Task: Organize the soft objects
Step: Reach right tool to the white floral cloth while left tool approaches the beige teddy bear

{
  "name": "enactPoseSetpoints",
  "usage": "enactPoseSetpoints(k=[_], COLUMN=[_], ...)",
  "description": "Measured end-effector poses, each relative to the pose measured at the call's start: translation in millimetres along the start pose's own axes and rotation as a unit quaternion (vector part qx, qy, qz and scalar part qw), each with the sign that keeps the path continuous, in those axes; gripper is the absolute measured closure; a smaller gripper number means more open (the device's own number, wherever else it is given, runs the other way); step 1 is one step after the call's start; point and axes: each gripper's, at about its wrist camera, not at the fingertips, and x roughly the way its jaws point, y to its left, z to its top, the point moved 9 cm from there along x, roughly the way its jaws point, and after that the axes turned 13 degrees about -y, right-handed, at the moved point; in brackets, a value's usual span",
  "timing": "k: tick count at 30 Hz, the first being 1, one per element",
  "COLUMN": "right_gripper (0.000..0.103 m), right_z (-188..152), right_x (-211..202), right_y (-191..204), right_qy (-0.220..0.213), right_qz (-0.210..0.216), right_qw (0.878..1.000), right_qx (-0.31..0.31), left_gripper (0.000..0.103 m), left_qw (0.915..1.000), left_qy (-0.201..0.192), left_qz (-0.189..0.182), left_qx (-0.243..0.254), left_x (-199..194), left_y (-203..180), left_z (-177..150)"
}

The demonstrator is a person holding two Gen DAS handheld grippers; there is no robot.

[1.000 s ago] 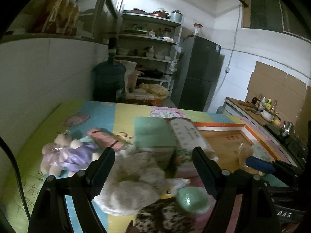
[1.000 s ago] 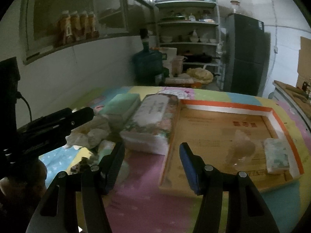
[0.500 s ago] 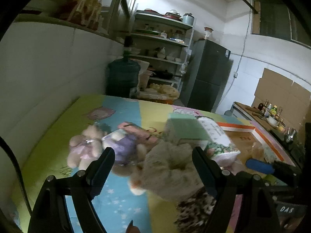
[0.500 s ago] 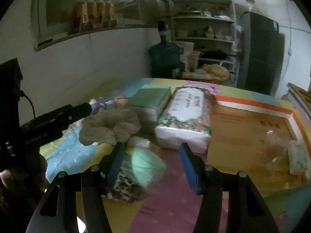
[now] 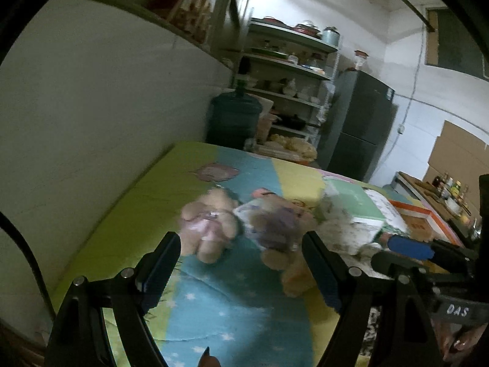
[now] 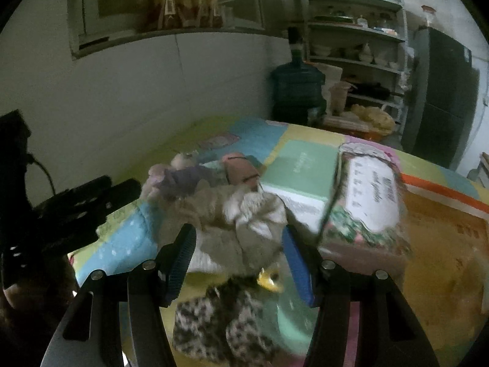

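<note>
Two small teddy bears lie on the colourful mat: one in pink, one in purple. My left gripper hangs open just short of them, with nothing between its fingers. A fluffy beige plush cloth lies in front of my right gripper, which is open and grips nothing. Under that gripper sit a leopard-print cloth and a pale green round thing. The purple bear lies further back on the left. The picture is blurred by motion.
A green box and a flowered tissue pack lie side by side right of the plush. A wooden tray with an orange rim is at the far right. A white wall borders the mat on the left; a water jug stands behind.
Both grippers have swung left over the mat. The bears came to the middle of the left view, the fluffy cloth came in front of the right fingers, and the tray slid to the right edge.
</note>
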Motion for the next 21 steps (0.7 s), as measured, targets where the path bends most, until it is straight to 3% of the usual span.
enactPoseSetpoints(k=[11, 19, 21], right_gripper=[0.043, 0.043, 0.049], right_z=[6.5, 4.9, 4.0], right_x=[37.0, 44.7, 43.2], right_y=[-6.6, -8.0, -7.6], right_qy=[0.015, 0.025, 0.025], right_qz=[-0.013, -0.003, -0.001], right_qw=[1.0, 0.999, 0.999], right_qx=[0.019, 0.037, 0.04], left_gripper=[0.022, 0.022, 0.022], left_qw=[0.9988, 0.9978, 0.9975], left_qy=[0.009, 0.04, 0.049], left_qz=[0.046, 0.054, 0.052], left_qx=[-0.011, -0.001, -0.002], left_x=[19.1, 48.8, 54.2], left_y=[44.7, 55.8, 56.0], left_z=[4.1, -3.3, -6.2])
